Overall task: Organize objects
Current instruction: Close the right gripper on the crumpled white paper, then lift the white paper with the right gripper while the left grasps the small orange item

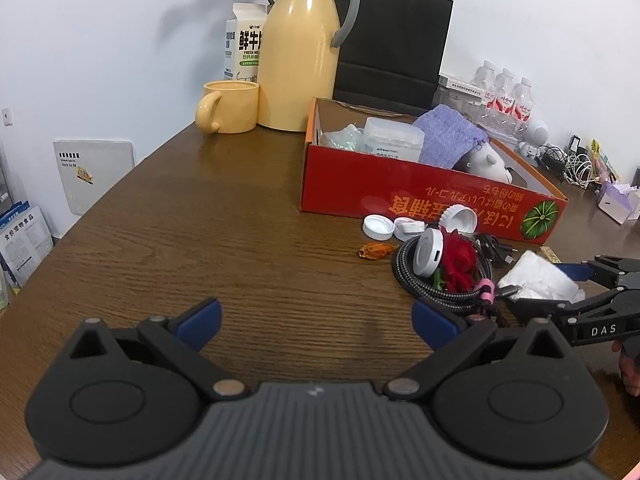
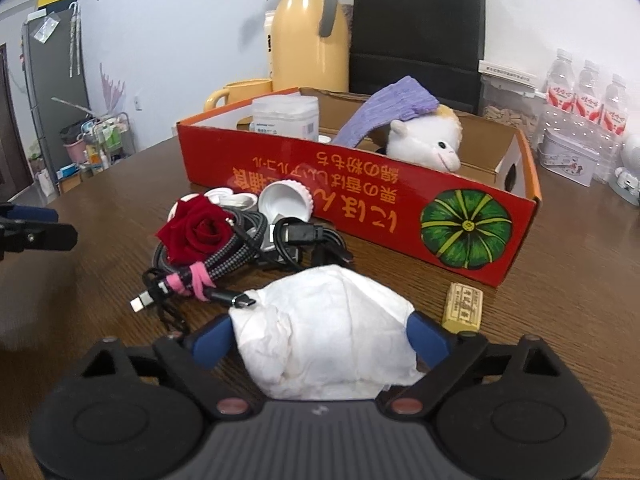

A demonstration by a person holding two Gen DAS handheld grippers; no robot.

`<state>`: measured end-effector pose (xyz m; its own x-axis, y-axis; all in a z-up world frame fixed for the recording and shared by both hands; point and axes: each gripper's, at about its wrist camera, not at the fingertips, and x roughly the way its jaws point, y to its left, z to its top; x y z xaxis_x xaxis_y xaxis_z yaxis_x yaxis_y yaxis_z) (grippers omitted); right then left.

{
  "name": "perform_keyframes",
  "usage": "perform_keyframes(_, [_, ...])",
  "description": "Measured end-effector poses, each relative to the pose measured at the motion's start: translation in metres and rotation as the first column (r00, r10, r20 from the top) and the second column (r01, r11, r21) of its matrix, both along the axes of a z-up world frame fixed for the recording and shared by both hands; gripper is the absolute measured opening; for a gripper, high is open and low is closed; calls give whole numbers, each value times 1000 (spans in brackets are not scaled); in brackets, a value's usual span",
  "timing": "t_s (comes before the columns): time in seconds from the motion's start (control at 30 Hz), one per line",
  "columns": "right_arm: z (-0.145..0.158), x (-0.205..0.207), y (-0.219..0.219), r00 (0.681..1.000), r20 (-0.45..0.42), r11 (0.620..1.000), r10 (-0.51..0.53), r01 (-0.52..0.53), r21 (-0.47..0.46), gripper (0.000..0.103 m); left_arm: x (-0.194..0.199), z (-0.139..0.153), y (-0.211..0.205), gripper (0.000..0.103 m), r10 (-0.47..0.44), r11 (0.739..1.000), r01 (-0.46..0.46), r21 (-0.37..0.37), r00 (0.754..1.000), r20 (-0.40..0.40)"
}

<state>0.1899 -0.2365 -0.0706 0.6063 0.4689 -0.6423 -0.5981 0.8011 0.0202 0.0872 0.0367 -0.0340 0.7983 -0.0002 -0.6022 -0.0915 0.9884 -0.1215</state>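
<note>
Centrally, red box (image 2: pixel 360 208) holds plush sheep (image 2: pixel 428 140), purple cloth (image 2: pixel 384 110), plastic jar (image 2: pixel 286 118); wooden bench (image 1: pixel 200 220). Left tool (image 1: pixel 316 320) wide open, empty; right tool (image 2: pixel 320 336) spread around white tissue (image 2: pixel 324 320).

The table (image 1: pixel 200 216) is dark brown wood with a visible grain and a dull sheen, and the red box (image 2: pixel 360 200) on it is printed cardboard, raw brown inside. A crumpled white tissue (image 2: pixel 328 320) looks soft and matt beside a braided cable (image 2: pixel 236 248); the yellow jug (image 1: pixel 300 60) is glossy.
</note>
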Motion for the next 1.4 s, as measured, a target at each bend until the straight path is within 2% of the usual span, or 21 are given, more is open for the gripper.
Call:
perform_keyframes(0.03, [0, 0, -1, 1000, 5, 1000, -7, 7, 1, 88, 0, 0, 0, 103, -1, 1000, 1, -1, 1000, -1])
perform_keyframes(0.1, [1, -3, -2, 1000, 21, 1000, -23, 23, 9, 71, 0, -1, 0, 103, -2, 1000, 2, -2, 1000, -1])
perform_keyframes(0.17, [1, -8, -4, 998, 39, 999, -42, 41, 14, 63, 2, -1, 0, 103, -2, 1000, 2, -1, 1000, -4])
perform_keyframes(0.3, [2, -16, -2, 997, 57, 998, -60, 59, 11, 53, 7, -3, -4, 103, -17, 1000, 17, 1, 1000, -7])
perform_keyframes(0.47, [6, -30, 4, 992, 105, 998, -66, 65, 7, 52, 26, -1, -4, 103, -18, 1000, 19, 15, 1000, -16])
perform_keyframes(0.6, [9, -34, 3, 986, 134, 995, -101, 98, 33, 52, 53, -2, -4, 103, -29, 998, 31, 56, 999, -42])
perform_keyframes(0.83, [11, -32, -4, 977, 137, 985, -163, 153, 75, 52, 93, -10, -12, 93, -81, 985, 93, 143, 993, -88])
perform_keyframes(0.97, [11, -32, -4, 976, 140, 985, -165, 156, 73, 52, 103, -14, -17, 92, -132, 975, 147, 169, 987, -93])
perform_keyframes(1.03, [11, -32, -5, 976, 139, 984, -169, 159, 76, 52, 107, -15, -19, 88, -160, 970, 173, 169, 983, -88])
perform_keyframes(1.13, [11, -32, -5, 975, 137, 983, -173, 163, 81, 52, 113, -19, -19, 78, -186, 969, 200, 147, 977, -103])
perform_keyframes(1.23, [11, -32, -5, 976, 137, 984, -172, 162, 80, 52, 114, -20, -17, 64, -217, 967, 225, 117, 973, -76])
perform_keyframes(1.3, [11, -32, -5, 976, 135, 984, -171, 161, 79, 52, 113, -20, -18, 44, -238, 964, 243, 106, 970, -56])
perform_keyframes(1.33, [11, -32, -6, 976, 133, 984, -170, 160, 79, 52, 112, -20, -18, 39, -258, 961, 261, 90, 965, -46])
perform_keyframes(1.4, [11, -32, -6, 977, 130, 984, -169, 160, 80, 52, 110, -21, -20, 18, -293, 953, 295, 75, 955, -33])
